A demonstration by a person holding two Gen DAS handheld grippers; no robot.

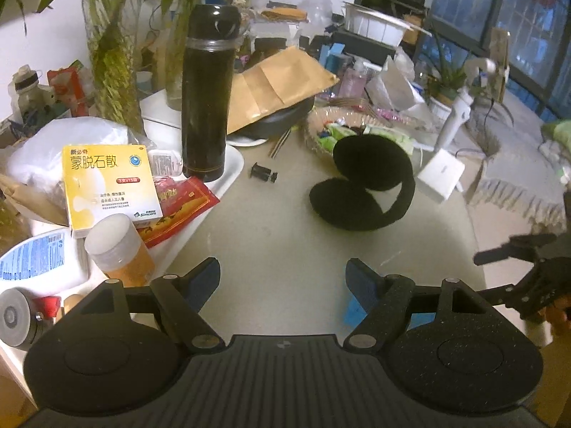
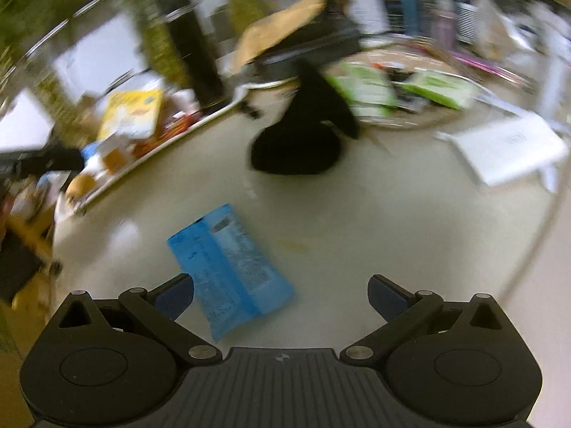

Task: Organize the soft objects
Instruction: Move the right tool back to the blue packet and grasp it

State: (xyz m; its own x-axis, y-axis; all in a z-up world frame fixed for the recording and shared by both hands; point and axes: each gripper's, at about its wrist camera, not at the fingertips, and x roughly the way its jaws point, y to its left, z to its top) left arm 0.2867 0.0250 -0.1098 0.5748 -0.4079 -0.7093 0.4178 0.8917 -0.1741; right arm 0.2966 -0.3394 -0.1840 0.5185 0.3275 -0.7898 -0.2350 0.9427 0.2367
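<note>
Black fuzzy earmuffs (image 1: 364, 182) lie folded on the beige table (image 1: 278, 221), ahead of my left gripper (image 1: 283, 278). That gripper is open with nothing between its blue pads. A flat blue packet (image 2: 228, 267) lies on the table just in front of my right gripper (image 2: 282, 294), close to its left finger and untouched. The right gripper is open too. The right wrist view is blurred, and the earmuffs (image 2: 299, 142) appear beyond the packet. In the left wrist view a corner of the blue packet (image 1: 353, 310) peeks from behind the right finger, and the right gripper (image 1: 524, 271) sits at the far right edge.
A white tray (image 1: 232, 167) on the left holds a black flask (image 1: 207, 96), a yellow medicine box (image 1: 107, 182) and jars. Behind the earmuffs stand a glass bowl (image 1: 317, 125) of snack packets, a brown envelope (image 1: 278, 85) and a white box (image 1: 440, 174). The table's edge curves on the right.
</note>
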